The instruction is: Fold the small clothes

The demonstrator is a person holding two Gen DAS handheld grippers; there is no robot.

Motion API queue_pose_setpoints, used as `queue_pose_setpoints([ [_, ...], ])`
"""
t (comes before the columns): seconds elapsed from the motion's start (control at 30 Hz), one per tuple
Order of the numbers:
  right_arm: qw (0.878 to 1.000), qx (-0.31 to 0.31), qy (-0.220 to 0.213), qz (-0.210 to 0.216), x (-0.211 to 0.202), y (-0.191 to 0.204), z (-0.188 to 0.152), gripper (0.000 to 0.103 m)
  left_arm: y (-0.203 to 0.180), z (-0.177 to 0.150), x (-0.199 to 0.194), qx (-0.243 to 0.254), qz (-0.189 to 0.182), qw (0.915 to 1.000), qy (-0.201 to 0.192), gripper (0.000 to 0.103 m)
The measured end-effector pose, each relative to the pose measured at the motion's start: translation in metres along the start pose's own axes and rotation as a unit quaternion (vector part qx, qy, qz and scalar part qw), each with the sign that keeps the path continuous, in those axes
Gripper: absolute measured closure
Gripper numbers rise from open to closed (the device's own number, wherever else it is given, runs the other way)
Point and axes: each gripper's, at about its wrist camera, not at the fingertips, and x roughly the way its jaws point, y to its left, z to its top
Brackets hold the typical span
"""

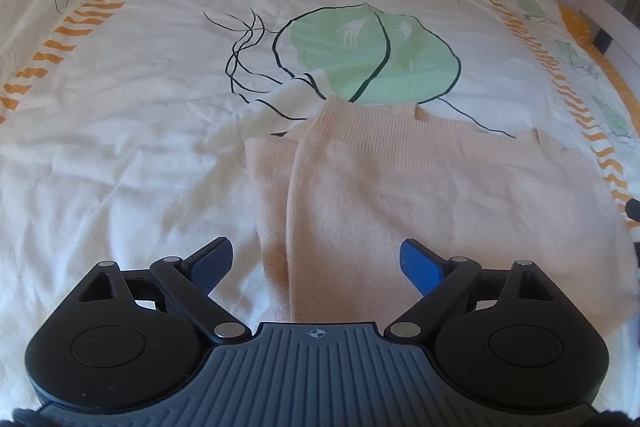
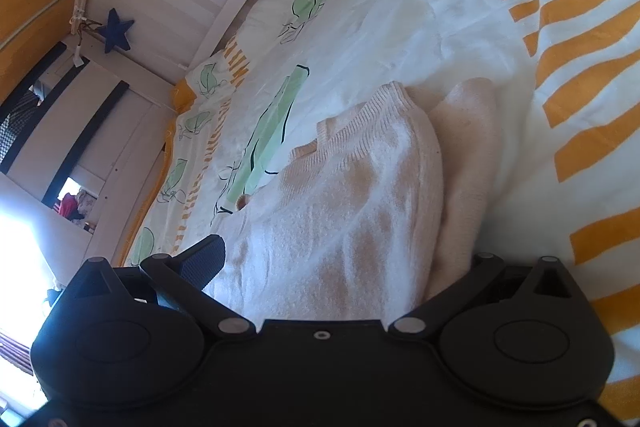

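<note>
So there's a pale pink knit sweater [image 1: 400,187] lying on the bed [image 1: 120,167], on a white duvet [image 1: 160,67] with green leaf prints and orange stripes down the sides. It sits closer to the right edge of the bed than the left. One side is already folded over the body, so a long crease runs down it, and the ribbed collar points toward the far end of the bed.

Left tongs [image 1: 318,263] hang over the near part of the sweater, wide apart, nothing between the blue pads, not touching the knit as far as I can see.

Right tongs [image 2: 340,263] are right up against the sweater from its side. One finger [image 2: 204,259] shows next to the knit, the other is hidden behind the fabric, so I can't tell if they're gripping or not.

A blue star [image 2: 116,31] hangs on the bed frame [image 2: 224,15].
</note>
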Motion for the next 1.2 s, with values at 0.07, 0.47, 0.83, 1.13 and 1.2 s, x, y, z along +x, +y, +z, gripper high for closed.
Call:
queue_pose_setpoints([
  [0.07,1.000,-0.004,0.004,-0.001,0.000,0.002,0.000,0.000,0.000,0.000,0.000,0.001,0.001,1.0000,-0.001,0.012],
  [0.47,0.999,-0.016,0.032,-0.023,0.005,0.010,-0.003,0.065,0.007,0.008,-0.004,-0.009,0.004,0.9999,-0.008,0.012],
  [0.83,0.995,-0.058,0.001,-0.084,-0.003,0.088,0.005,0.073,0.032,0.029,-0.034,-0.036,0.000,0.9986,-0.040,0.012],
  [1.13,0.990,-0.093,0.041,-0.098,0.055,0.161,-0.006,0.073,0.054,0.036,-0.057,-0.062,-0.020,0.9962,-0.058,0.012],
  [1.2,0.989,-0.098,0.053,-0.093,0.072,0.172,-0.014,0.073,0.059,0.037,-0.062,-0.071,-0.023,0.9951,-0.065,0.012],
])
